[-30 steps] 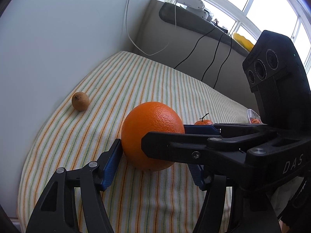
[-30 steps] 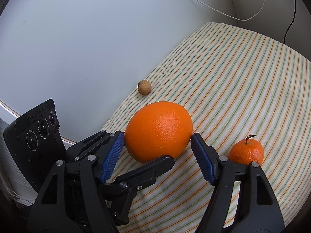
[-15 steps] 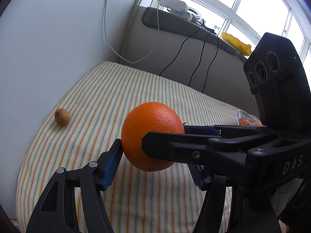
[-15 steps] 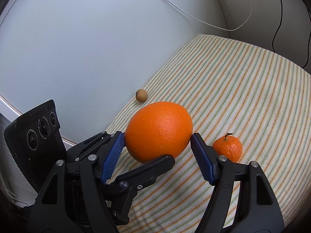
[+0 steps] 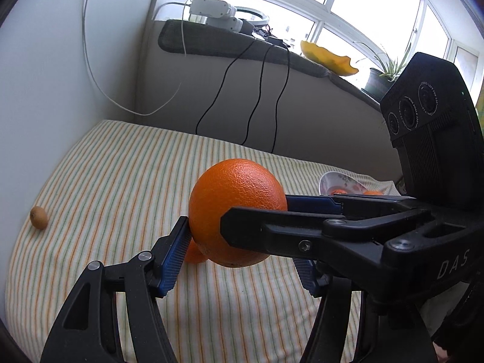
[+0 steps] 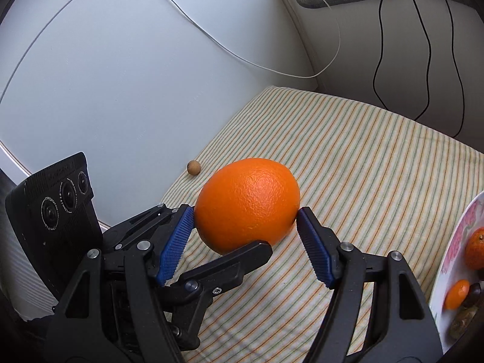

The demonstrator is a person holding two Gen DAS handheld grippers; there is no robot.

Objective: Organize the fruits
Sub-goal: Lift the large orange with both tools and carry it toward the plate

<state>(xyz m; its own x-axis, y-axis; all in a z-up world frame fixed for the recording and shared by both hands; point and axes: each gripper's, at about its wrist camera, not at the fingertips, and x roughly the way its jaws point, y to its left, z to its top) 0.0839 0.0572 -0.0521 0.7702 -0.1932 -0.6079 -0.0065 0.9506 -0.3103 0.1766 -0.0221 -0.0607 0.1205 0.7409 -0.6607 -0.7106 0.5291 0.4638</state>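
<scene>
A pale wall (image 6: 127, 69) takes up most of one side of the room, with a thin white cable (image 6: 242, 57) trailing down across it. At the far end, big white-framed windows (image 5: 348, 3) pour in daylight above a dark padded ledge (image 5: 211, 45). On that ledge sit white devices (image 5: 214, 12), a yellow dish (image 5: 328, 57) and a potted plant (image 5: 379, 75), and two black cables (image 5: 260, 96) hang from it down the grey panel to the surface.

The surface itself is a padded top under a cloth striped in orange, green and cream (image 6: 378, 157), slightly wrinkled and running right up to the wall.

Above the cloth, both grippers meet on one large orange (image 6: 246, 204). The left gripper (image 5: 239, 243) has its blue pads pressed against the fruit's sides, and the right gripper (image 6: 245, 233) closes on it crosswise, one pad tight on the peel and the other just at its edge. Both sets of jaws stand moderately wide, spread by the fruit's width. The orange hangs clear of the cloth, and its shadow falls below it.

At the right edge lies a white plate with a pink pattern (image 6: 453, 242), holding a mandarin (image 6: 476, 246), a smaller orange fruit (image 6: 456, 293) and something dark beside it.

Under the big orange, a second small orange fruit (image 5: 193, 252) peeks out on the cloth. Far off by the wall rests a tiny brown fruit (image 6: 193, 168), well apart from everything else.
</scene>
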